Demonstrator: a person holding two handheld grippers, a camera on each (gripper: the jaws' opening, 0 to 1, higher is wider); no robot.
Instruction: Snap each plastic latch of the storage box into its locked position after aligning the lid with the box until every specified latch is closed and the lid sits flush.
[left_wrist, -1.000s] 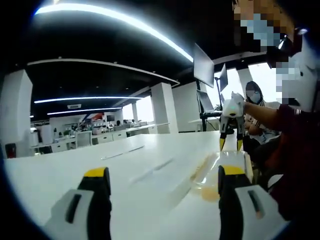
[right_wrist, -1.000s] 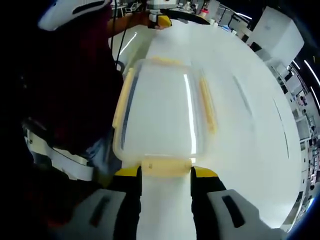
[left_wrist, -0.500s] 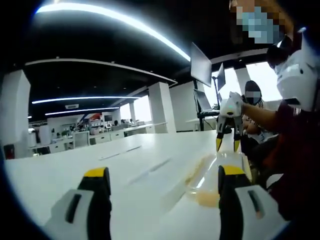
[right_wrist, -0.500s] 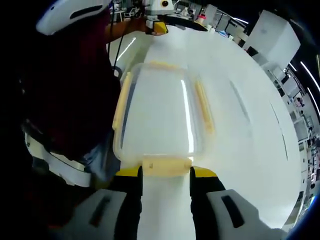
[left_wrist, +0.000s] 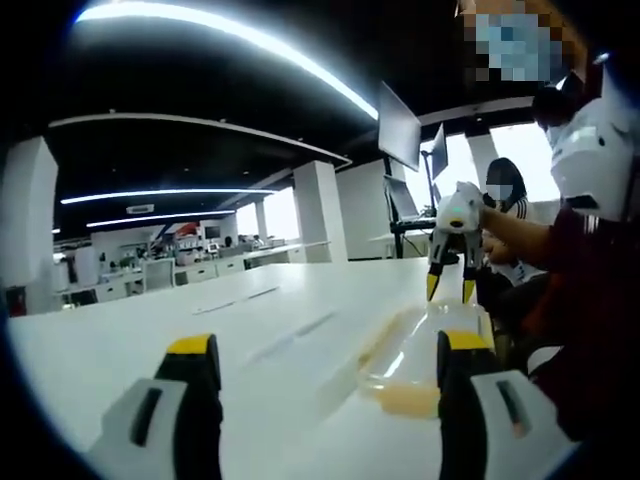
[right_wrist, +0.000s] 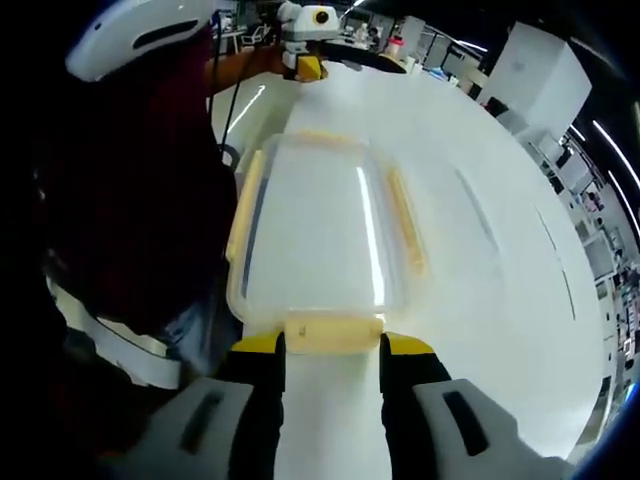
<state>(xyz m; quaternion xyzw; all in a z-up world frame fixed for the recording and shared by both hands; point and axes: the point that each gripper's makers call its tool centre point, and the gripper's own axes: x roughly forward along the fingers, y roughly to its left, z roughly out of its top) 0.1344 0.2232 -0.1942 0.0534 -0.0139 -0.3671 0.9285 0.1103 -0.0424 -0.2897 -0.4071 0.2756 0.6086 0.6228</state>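
You had the storage box (right_wrist: 318, 240) lying on the white bench (right_wrist: 500, 250), close to the edge nearest your body, with its clear lid (right_wrist: 310, 230) already laid over it so the latches could be worked one by one. Your right claw (right_wrist: 331, 345) sat at the near short end, its jaws spread wide on either side of the yellow end latch (right_wrist: 332, 331); their yellow tips were just beside the latch's two ends, though whether they touched it could not be told. That placement read as a set-up for pressing this latch down, with the box running away along the claw's own line so the push would go squarely into the end wall.

The two long side latches (right_wrist: 405, 220) looked splayed outward, so by my judgement they were not yet locked, and the far end latch (right_wrist: 318, 134) was too small to read.

Your left claw (left_wrist: 327, 348) was held low over the bench, just off the opposite end of the box, jaws wide apart and gripping nothing. From there the right claw (left_wrist: 446, 288) showed poised above the far end, pointing down.
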